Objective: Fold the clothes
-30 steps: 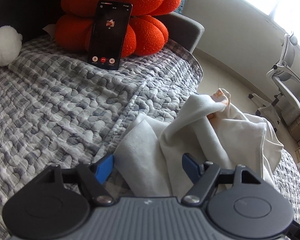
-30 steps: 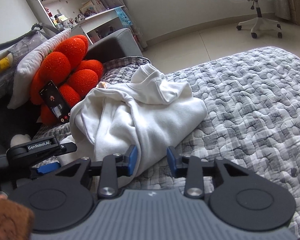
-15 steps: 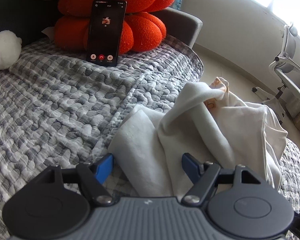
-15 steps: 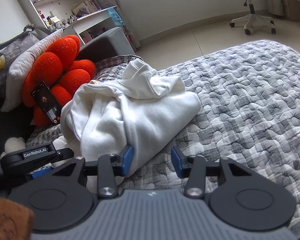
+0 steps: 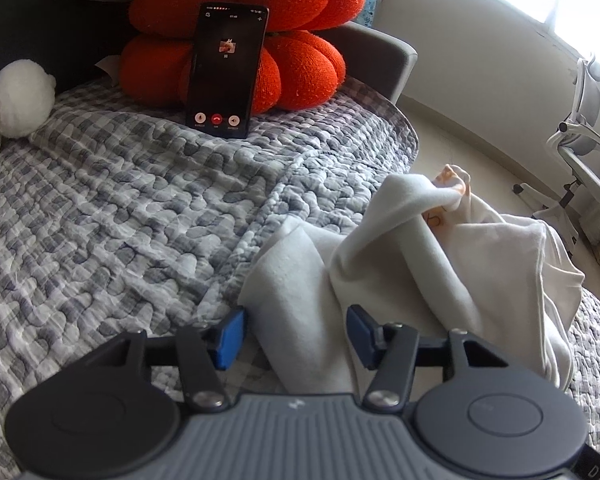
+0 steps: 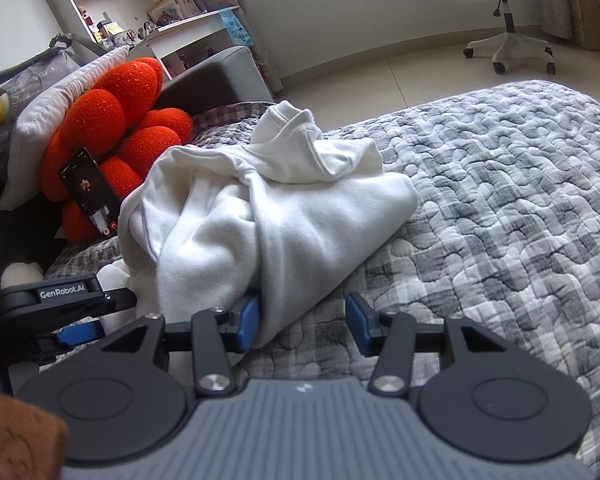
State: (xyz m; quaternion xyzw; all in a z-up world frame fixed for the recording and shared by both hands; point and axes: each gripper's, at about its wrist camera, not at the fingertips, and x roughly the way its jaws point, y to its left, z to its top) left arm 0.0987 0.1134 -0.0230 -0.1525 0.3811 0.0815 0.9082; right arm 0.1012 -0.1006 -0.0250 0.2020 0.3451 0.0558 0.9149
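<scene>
White fleece, a bunched sweatshirt [image 6: 268, 216], lies heaped on the grey checked quilt [image 5: 120, 208], collar uppermost, neither flat nor folded.

Left to right: the left gripper [image 5: 296, 336] stands wide open with a flat flap of the sweatshirt lying between its blue fingers [image 5: 230, 334]; nothing is clamped. Over the past second it has crept forward and the flap now reaches further into the gap.

The right gripper [image 6: 302, 322] is likewise open, and wider than a second ago. Its left finger [image 6: 249, 320] touches the near hem, the other stands clear over bare quilt. It too has closed in on the garment.

Assessment: both tools are positioned at the near edge for a grasp. The heap fits either a garment awaiting spreading or one being regripped mid-fold. A phone [image 5: 224, 70] leans on the orange cushion [image 5: 260, 12], well clear.
</scene>
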